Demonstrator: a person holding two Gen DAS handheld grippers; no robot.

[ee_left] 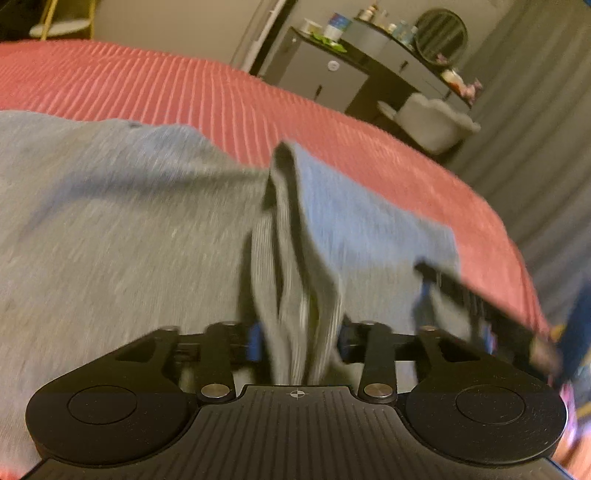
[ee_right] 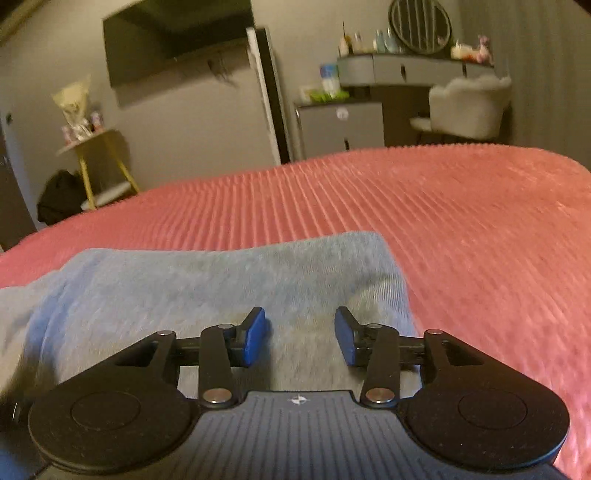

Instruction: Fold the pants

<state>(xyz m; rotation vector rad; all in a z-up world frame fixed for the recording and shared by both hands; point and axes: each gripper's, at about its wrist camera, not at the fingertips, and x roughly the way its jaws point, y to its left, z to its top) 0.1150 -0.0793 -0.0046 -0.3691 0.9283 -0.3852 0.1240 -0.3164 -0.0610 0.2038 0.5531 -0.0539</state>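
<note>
You look across a pink ribbed bedspread [ee_right: 443,229] that fills the foreground of both views. Beyond it, against the far wall, stands a grey vanity dresser [ee_right: 402,68] crowded with bottles, a round dark-framed mirror [ee_right: 419,26] resting on its top. Just beside the dresser sits a pale tufted fabric chair [ee_right: 469,103], and to its left a low grey cabinet [ee_right: 340,122] carries a white-and-blue container [ee_right: 330,79]. A dark flat wall-mounted screen [ee_right: 173,37] hangs higher up. At far left, a yellow-legged round side table [ee_right: 99,158] holds small items too blurred to identify.
</note>
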